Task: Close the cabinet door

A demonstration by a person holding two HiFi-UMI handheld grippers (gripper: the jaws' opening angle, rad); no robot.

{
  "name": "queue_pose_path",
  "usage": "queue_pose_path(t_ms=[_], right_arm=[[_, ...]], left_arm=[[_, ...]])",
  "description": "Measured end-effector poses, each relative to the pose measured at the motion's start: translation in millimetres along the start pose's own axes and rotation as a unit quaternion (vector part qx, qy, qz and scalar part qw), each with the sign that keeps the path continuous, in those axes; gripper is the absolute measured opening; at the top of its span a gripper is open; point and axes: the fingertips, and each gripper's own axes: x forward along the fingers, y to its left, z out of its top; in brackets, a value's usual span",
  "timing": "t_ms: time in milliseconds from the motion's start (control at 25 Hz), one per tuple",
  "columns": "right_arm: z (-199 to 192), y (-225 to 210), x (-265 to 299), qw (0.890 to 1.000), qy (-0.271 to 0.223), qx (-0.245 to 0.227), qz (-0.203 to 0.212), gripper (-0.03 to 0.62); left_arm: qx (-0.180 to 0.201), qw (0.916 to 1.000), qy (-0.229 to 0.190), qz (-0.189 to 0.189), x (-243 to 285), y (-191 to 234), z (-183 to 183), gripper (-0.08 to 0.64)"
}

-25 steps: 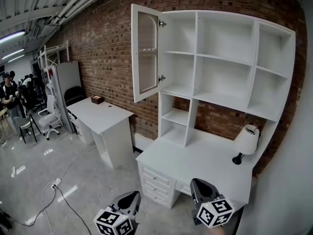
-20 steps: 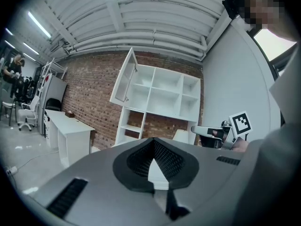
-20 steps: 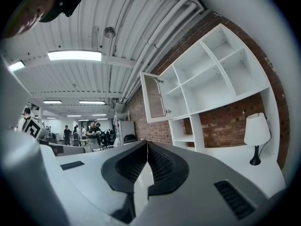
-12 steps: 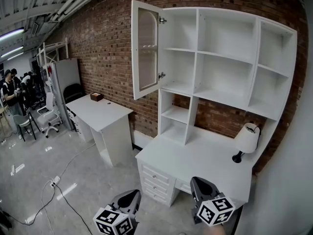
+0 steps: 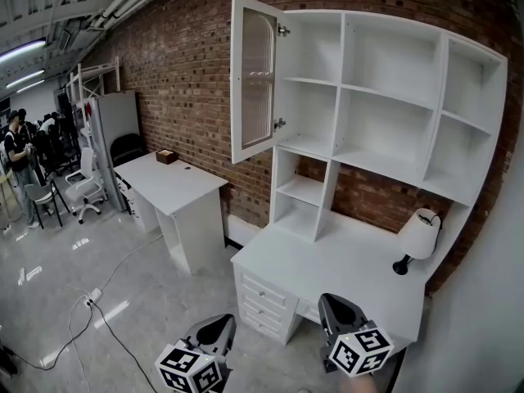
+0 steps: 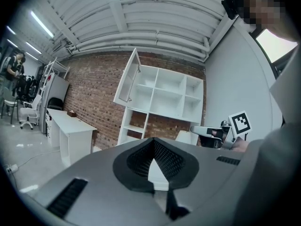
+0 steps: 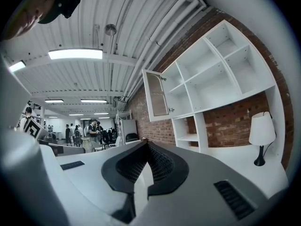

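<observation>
Nearest to you, your left gripper [image 5: 219,328] and your right gripper [image 5: 335,309] sit at the bottom of the head view, side by side and apart, each with its marker cube towards you. Both point level at the furniture ahead. In each gripper view the 2 jaws meet at the tip with nothing between them, so both grippers are closed and empty.

Just past the right gripper is a white desk [image 5: 327,262] with a stack of drawers [image 5: 262,303] on its left front. A small lamp [image 5: 417,236] with a white shade stands at the desk's right rear corner.

A white shelf unit [image 5: 393,97] rises from the desk against the brick wall [image 5: 176,64]. The cabinet door [image 5: 252,80] hangs on 2 hinges at the upper-left compartment of this unit. It stands wide open, swung out to the left, and its arched glass panel faces the room. Neither gripper is near it.

Further left, a second white desk [image 5: 172,182] stands against the same wall with a small dark box [image 5: 166,155] on top. A cable [image 5: 102,322] trails over the glossy floor. At the far left edge are an office chair [image 5: 86,191] and several people [image 5: 16,150].
</observation>
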Motion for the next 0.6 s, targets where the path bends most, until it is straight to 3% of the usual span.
queue_pose_path(t_ms=[600], right_arm=[[1, -10, 39, 1.000, 0.000, -0.003, 0.008, 0.027]], left_arm=[[-0.006, 0.9999, -0.001, 0.009, 26, 22, -1, 0.008]])
